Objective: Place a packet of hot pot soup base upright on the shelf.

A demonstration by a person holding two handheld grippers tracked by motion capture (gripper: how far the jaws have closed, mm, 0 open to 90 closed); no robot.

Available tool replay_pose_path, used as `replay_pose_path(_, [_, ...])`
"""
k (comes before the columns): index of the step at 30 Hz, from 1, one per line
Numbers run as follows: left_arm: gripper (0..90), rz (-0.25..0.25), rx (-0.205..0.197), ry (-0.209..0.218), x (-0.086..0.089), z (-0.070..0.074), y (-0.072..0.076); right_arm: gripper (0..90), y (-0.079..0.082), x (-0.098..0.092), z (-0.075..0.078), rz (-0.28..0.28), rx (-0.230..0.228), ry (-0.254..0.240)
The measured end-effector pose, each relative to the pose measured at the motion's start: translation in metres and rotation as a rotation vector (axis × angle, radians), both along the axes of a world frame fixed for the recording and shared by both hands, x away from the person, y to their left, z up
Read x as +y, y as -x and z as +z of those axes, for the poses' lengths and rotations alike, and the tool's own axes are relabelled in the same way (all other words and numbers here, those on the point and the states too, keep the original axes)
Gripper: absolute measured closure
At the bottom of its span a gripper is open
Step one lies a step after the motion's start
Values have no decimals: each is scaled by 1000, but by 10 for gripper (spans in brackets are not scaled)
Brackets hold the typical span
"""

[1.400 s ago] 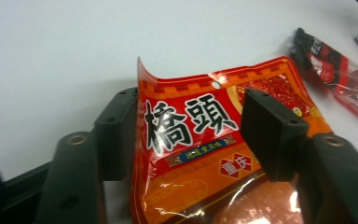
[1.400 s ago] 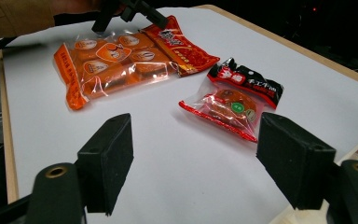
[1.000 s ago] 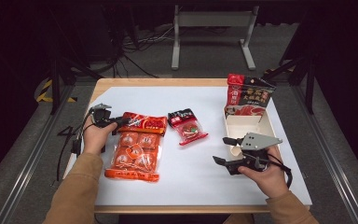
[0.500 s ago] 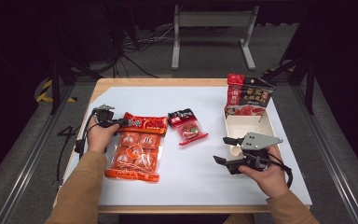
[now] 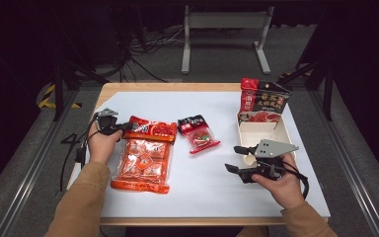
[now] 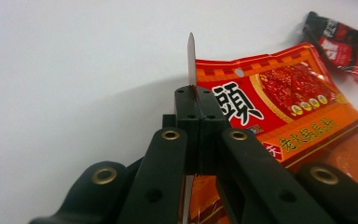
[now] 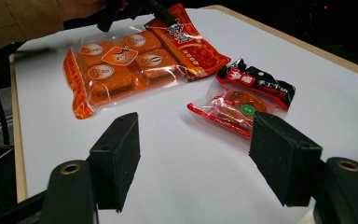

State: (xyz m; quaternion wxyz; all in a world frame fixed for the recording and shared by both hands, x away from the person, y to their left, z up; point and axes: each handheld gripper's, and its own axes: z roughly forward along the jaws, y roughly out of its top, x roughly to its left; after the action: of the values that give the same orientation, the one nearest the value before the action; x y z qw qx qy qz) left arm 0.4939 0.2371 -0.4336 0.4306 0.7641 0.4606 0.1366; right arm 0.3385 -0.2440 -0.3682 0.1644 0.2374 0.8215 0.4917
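Table edge [image 5: 98, 98] runs close on my left, with the white sheet [image 5: 212, 192] stopping just inside the wooden rim, so there is little room outward on that side. My left gripper [image 5: 126, 126] sits near that edge, and its jaws have just been closing: they are now pressed together on the top corner of the orange snack bag [image 5: 144, 157], the thin seam standing up between the pads [image 6: 198, 109] in the left gripper view. The bag lies flat on the left half of the sheet, its red printed header toward the far side and its clear lower part showing rows of orange wrapped pieces. Just beside it to the right lies the small red and black packet [image 5: 198, 133], apart from the bag. A wide bare stretch of sheet lies between that packet and my right gripper [image 5: 235, 159], which hangs over the near right part, its jaws wide apart with nothing between them though they have just been narrowing a little. Beyond it stands the white tray [image 5: 276, 129], with the red pouch [image 5: 264, 98] upright at its far end
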Motion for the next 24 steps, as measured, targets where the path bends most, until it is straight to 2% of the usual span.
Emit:
replay_pose_path(5, [900, -3, -38, 20, 4, 15, 10, 345, -1, 0, 0, 2, -2, 10])
replay_pose_path(6, [900, -10, -60, 35, 6, 21, 15, 346, -1, 1, 0, 2, -2, 11])
replay_pose_path(10, [900, -18, -103, 95, 8, 37, 28, 351, -1, 1, 0, 4, -2, 12])
replay_pose_path(14, [900, -29, -131, 124, 9, 47, 37, 359, -2, 2, 1, 3, -2, 9])
replay_pose_path(16, [900, -33, -148, 155, 9, 55, 43, 371, -1, 2, 2, 3, -2, 3])
replay_pose_path(19, [900, -56, -171, 184, 8, 65, 52, 383, -1, 2, 2, -2, -1, 0])
replay_pose_path(24, [900, -107, -247, 221, 5, 86, 69, 400, -2, 1, 2, -1, 10, -14])
